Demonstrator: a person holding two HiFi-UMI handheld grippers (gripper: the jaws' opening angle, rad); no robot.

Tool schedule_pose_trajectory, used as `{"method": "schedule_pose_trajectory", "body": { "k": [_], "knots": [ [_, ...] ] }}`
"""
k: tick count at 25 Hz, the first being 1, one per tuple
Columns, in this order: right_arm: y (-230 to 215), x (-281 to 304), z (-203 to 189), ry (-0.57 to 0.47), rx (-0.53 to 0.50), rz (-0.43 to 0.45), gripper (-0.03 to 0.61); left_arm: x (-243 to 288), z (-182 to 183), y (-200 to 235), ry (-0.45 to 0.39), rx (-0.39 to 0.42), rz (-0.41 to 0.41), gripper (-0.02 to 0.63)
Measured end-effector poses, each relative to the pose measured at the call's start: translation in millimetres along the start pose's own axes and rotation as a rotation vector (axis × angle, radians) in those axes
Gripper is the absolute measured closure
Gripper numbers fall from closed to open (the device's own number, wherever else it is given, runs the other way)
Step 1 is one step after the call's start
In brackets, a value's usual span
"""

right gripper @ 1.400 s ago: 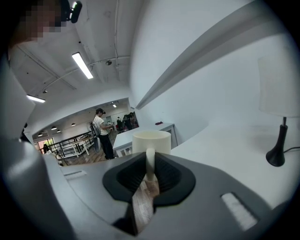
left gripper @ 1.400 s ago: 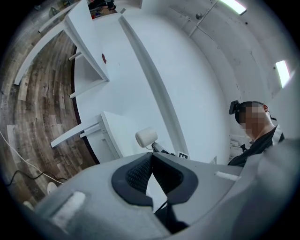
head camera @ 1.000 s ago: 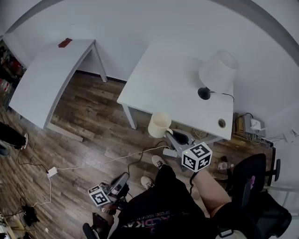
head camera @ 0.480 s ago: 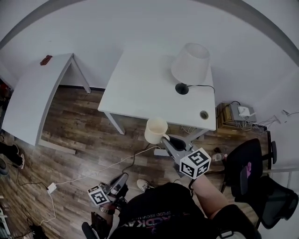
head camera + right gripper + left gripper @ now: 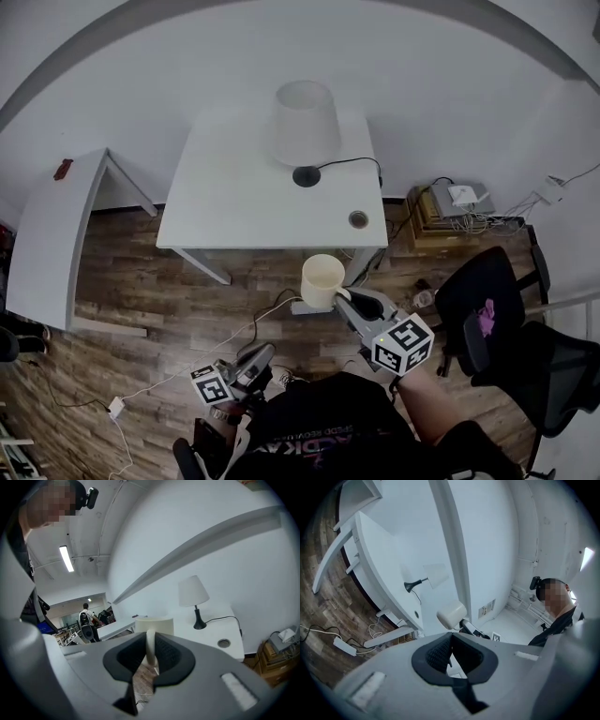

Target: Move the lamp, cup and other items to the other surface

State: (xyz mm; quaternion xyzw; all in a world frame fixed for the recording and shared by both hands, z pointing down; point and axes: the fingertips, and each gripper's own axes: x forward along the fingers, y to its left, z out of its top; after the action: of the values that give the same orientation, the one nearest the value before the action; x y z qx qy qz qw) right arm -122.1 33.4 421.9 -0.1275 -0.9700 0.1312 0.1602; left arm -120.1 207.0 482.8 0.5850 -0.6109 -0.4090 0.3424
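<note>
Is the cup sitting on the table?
No, the right hand-held gripper holds the cup by its handle above the floor, off the table.

Bright, flat light everywhere, white walls (image 5: 441, 84) bouncing it around, shadows soft. One ceiling strip light (image 5: 67, 558) glows far off on the left in the right gripper view. Heavy fisheye bending with dark corners, and up close the left gripper (image 5: 451, 638) and right gripper (image 5: 151, 641) bodies go mushy, out of focus.

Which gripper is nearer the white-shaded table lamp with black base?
Right. The right gripper, gripping the cream cup, is just off the front edge of the white desk bearing the lamp; the left gripper is farther back, over the wood floor.
</note>
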Motion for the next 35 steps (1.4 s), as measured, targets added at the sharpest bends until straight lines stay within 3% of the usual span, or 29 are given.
{"method": "schedule_pose_trajectory", "body": {
  "k": [9,20,28,35],
  "knots": [
    [-54,-102,-13,-0.024,0.021,-0.068,0.529,75,-64,-31,0.066,0.013,-0.034,0.618],
    [-90,-180,-32,-0.026,0.033,-0.088,0.529,113,-131,-56,0.082,0.006,-0.036,0.617],
    [-102,-212,-34,-0.053,0.054,-0.162,0.529,115,-132,-65,0.125,0.026,-0.036,0.604],
    [-85,-229,-35,-0.094,0.086,-0.257,0.529,117,-127,-72,0.211,0.039,-0.093,0.615]
  ]
}}
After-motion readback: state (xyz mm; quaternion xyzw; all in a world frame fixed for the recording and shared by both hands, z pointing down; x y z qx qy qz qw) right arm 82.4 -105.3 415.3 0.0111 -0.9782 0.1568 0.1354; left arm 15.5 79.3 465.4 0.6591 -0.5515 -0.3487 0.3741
